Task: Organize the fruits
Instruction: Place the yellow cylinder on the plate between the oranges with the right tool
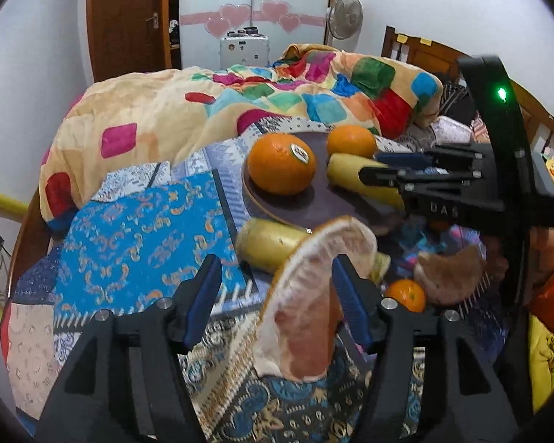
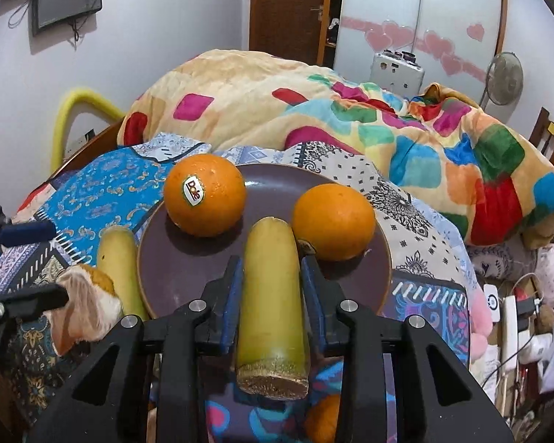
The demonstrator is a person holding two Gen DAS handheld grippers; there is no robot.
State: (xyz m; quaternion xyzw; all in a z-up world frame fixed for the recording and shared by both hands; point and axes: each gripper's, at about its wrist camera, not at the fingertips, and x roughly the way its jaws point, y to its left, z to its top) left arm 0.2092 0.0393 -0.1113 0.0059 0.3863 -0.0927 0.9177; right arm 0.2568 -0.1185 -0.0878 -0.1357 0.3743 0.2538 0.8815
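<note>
**Plate half filled, fruit still loose on the bed**

Left wrist view: your left claw stands spread around a pomelo wedge; only its right pad seems to touch, so it is not clenched. Beyond lie a yellow cane piece off the plate, a second wedge and a small orange, all still on the bedspread.

Right wrist view: your right claw brackets another cane piece, whose far end rests on the plate; firm grip or slack, I cannot tell. Two oranges, the stickered orange and the plain orange, already sit there. I judge roughly half remains.
</note>
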